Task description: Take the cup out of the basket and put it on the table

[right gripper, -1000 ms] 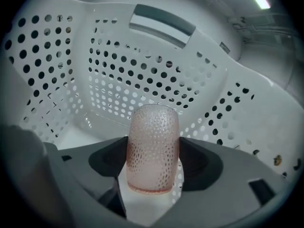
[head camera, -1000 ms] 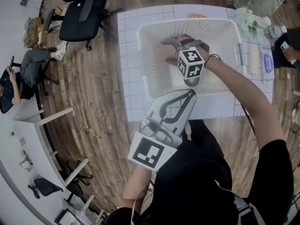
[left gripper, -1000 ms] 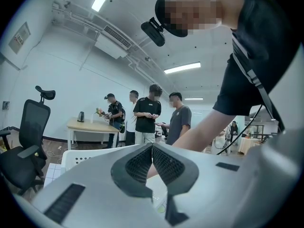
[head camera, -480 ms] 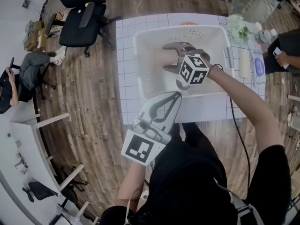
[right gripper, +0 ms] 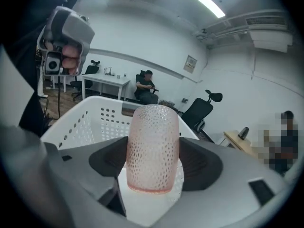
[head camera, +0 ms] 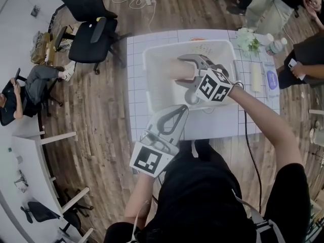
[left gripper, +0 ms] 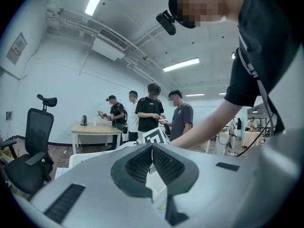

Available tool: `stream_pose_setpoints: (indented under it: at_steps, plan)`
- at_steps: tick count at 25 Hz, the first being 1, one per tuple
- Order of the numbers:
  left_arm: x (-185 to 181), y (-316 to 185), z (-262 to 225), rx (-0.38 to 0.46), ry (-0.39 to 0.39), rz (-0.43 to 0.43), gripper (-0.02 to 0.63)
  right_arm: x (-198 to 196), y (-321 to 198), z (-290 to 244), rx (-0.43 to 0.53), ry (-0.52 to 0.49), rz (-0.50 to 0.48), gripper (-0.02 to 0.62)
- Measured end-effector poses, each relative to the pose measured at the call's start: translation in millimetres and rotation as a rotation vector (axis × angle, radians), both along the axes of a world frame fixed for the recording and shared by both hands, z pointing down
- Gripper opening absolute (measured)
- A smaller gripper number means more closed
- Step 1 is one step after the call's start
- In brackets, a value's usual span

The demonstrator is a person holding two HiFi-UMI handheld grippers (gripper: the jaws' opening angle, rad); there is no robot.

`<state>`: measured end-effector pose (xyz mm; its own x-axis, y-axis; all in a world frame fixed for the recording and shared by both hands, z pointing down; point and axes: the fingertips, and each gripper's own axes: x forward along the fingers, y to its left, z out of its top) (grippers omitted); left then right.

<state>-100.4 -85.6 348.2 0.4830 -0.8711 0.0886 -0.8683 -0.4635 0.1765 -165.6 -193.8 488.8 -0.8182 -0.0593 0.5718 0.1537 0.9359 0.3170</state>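
Cup between right gripper jaws, over basket on table

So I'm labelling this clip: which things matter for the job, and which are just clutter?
Job: cup; right gripper, shut on it; basket; table.
Lying about: flowers; bottle; office chair; left gripper, shut and empty.

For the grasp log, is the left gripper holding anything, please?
No, the left gripper has its jaws closed together with nothing between them.
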Motion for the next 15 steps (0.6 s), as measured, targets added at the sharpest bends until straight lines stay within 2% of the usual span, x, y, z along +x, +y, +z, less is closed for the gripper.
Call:
stream_pose_setpoints:
  at_steps: [6, 10, 15]
  plan:
    - [6, 2, -8, 0.011, 0.003, -0.009, 0.011, 17, 3, -50, -0.041, -0.11, 0.051, 0.345]
    - [11, 4, -14, 0.023, -0.009, -0.002, 0.011, 32, 14, -78, -0.049, -0.169, 0.049, 0.344]
    - [17, 9, -17, 0.049, -0.021, 0.001, 0.011, 53, 30, -94, -0.081, -0.213, 0.078, 0.344]
